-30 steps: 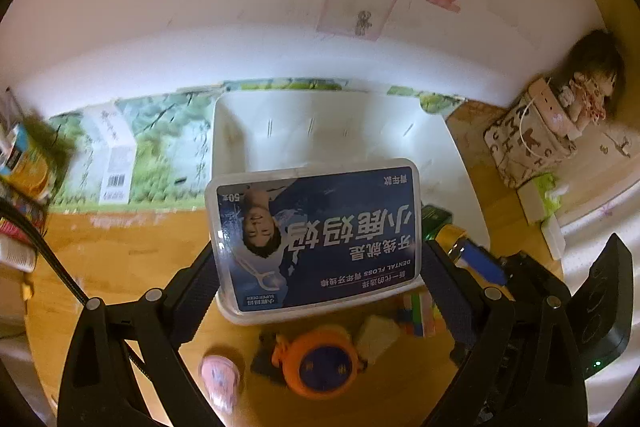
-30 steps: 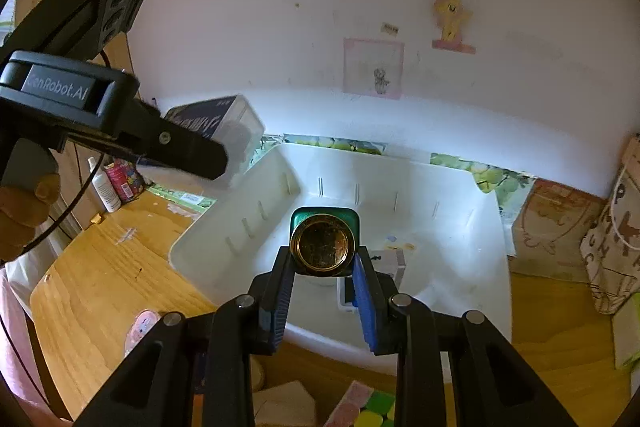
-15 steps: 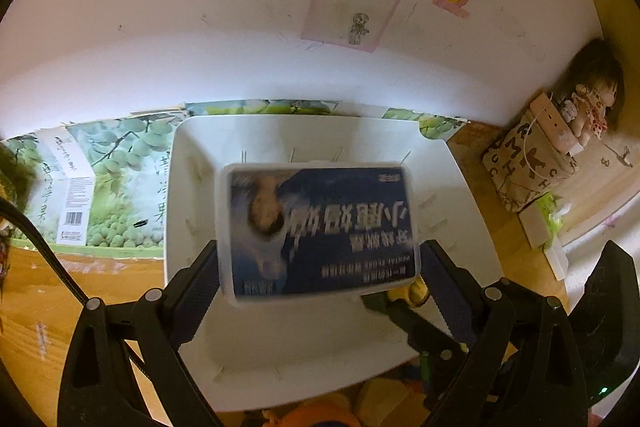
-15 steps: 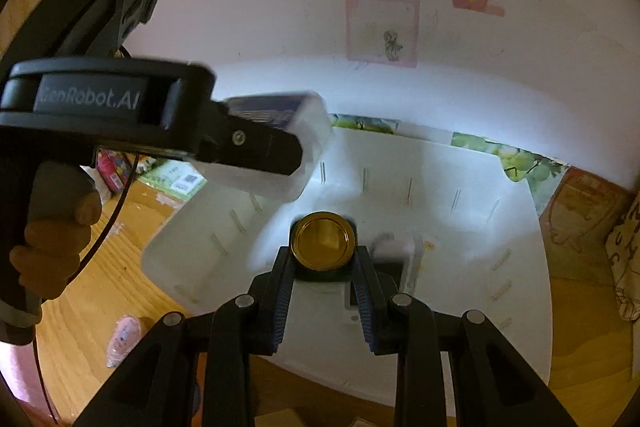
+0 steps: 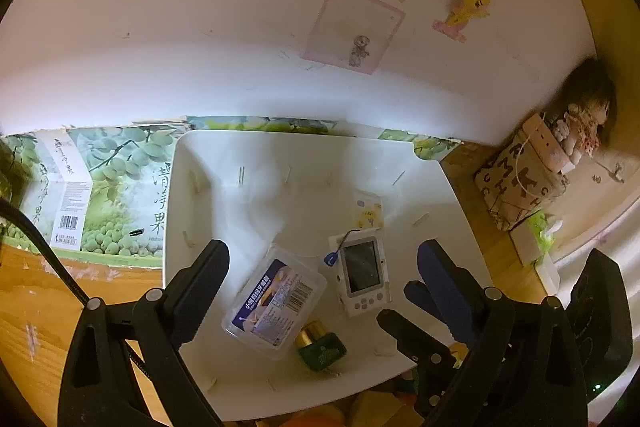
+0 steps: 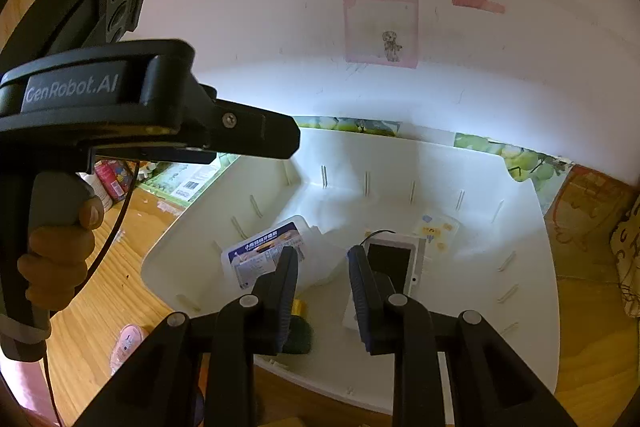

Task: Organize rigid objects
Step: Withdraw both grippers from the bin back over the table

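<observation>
White bin (image 5: 192,195) on wooden table, floss box (image 5: 276,301) lying below released left claw (image 5: 320,267), empty-jawed.

Bin (image 5: 400,155) far half free; floss box (image 5: 276,301) near.

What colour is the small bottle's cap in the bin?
Gold, on a dark green bottle; clearest in the left wrist view.
</observation>
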